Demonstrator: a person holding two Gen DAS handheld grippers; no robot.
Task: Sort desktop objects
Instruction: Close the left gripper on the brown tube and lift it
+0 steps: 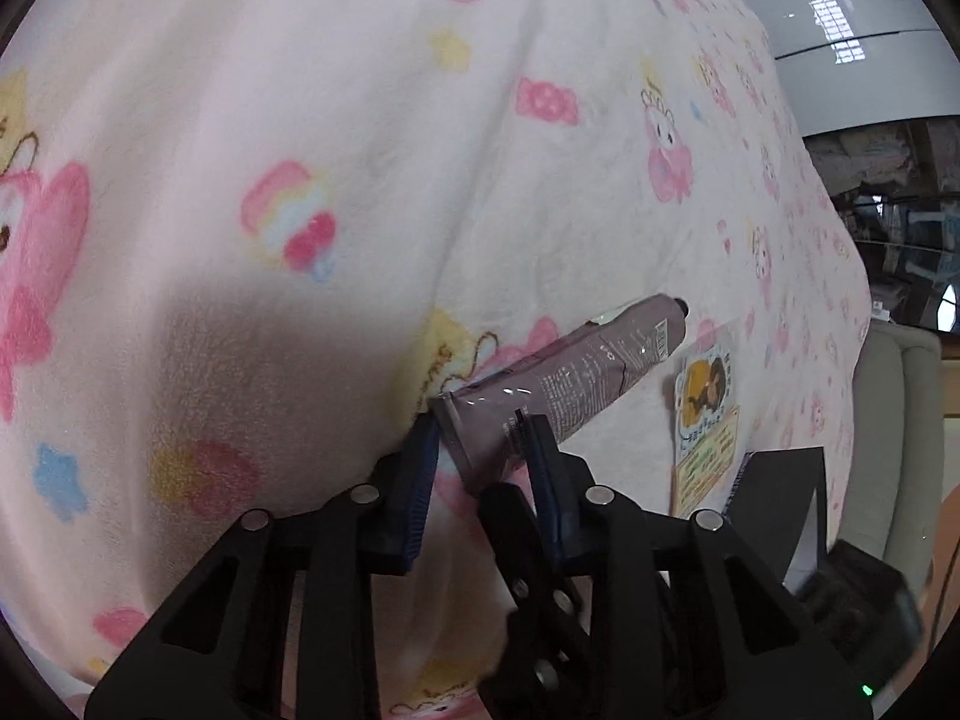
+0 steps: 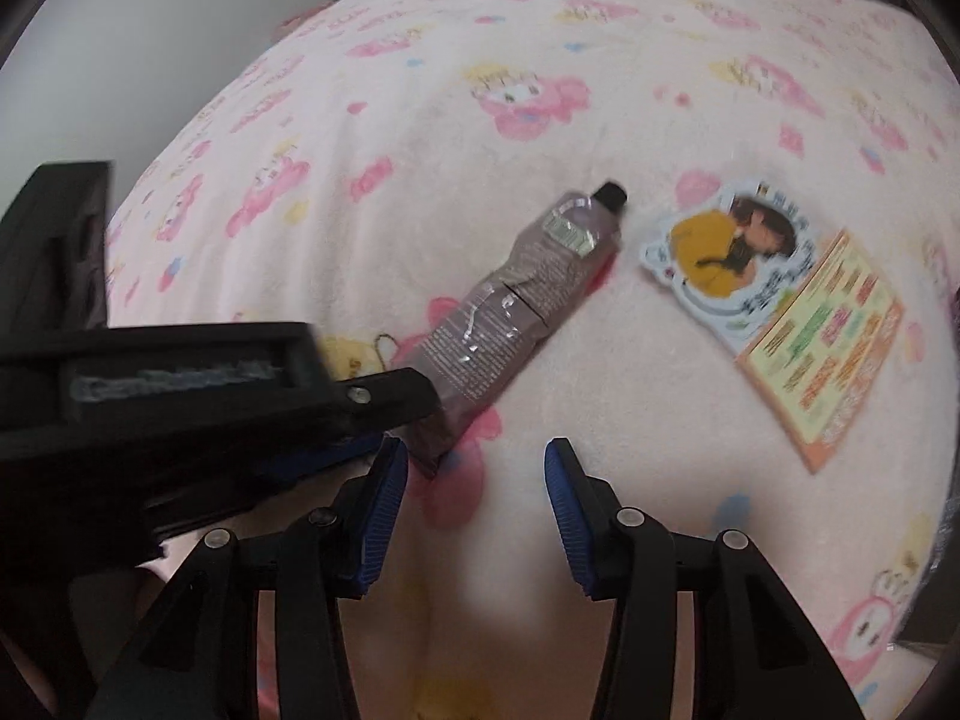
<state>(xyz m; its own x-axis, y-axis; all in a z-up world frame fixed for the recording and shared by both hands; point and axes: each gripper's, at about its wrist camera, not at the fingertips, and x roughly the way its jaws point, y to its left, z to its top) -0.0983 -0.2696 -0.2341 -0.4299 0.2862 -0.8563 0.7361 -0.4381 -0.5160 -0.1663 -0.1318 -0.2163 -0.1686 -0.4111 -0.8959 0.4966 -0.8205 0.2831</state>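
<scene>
Low at centre frame, the left gripper pinches the tube's crimped end — right gripper half-open, empty, card at right.

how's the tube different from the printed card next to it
The tube is a crumpled, brownish-grey squeeze tube with a black cap; the card is flat and brightly printed. The left gripper grips the tube's crimped end; the card lies untouched. Both rest on the pink blanket.

Both wrist views look steeply down, close, sharing the tube
</scene>
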